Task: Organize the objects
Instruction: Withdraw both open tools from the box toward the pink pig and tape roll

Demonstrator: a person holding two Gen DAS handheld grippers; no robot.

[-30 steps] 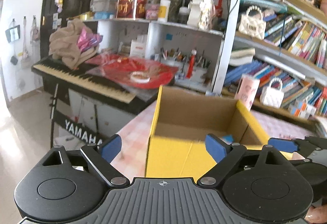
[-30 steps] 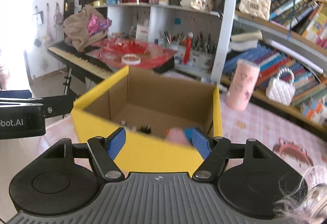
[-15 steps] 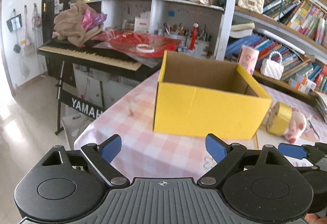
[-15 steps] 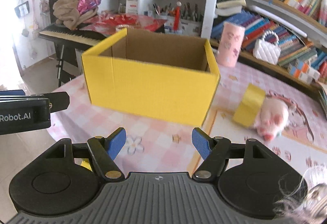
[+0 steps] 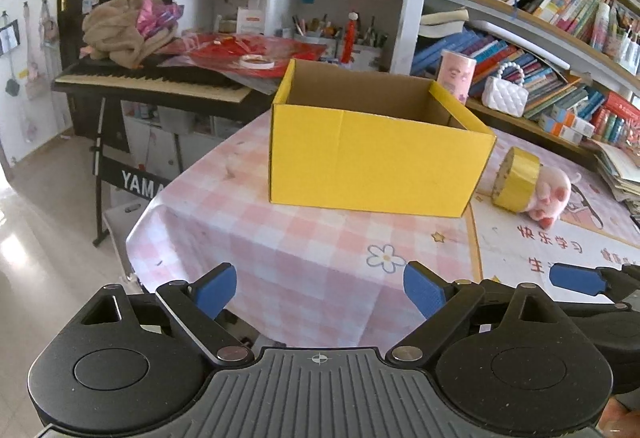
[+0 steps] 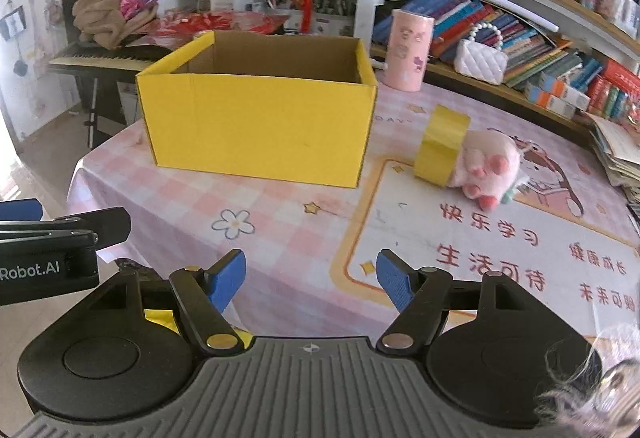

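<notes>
An open yellow cardboard box (image 5: 376,162) (image 6: 260,126) stands on the pink checked tablecloth (image 5: 304,258) (image 6: 280,222); its inside is hidden from here. To its right a roll of yellow tape (image 5: 516,180) (image 6: 440,144) leans against a pink plush pig (image 5: 554,194) (image 6: 490,166). My left gripper (image 5: 320,290) hovers over the table's near left corner, open and empty. My right gripper (image 6: 312,280) is beside it, farther right, also open with nothing between its blue pads. Both are well back from the box.
A pink cylinder tin (image 6: 408,54) and a white quilted handbag (image 6: 480,62) stand behind the box before full bookshelves. A keyboard piano (image 5: 160,78) with cloth and red bags is at the left. The table edge drops off at left. A printed mat (image 6: 500,230) covers the right side.
Both grippers have drawn back from just over the box to the near table edge, so the whole box, tape and pig have come into view. Both stayed open and empty.
</notes>
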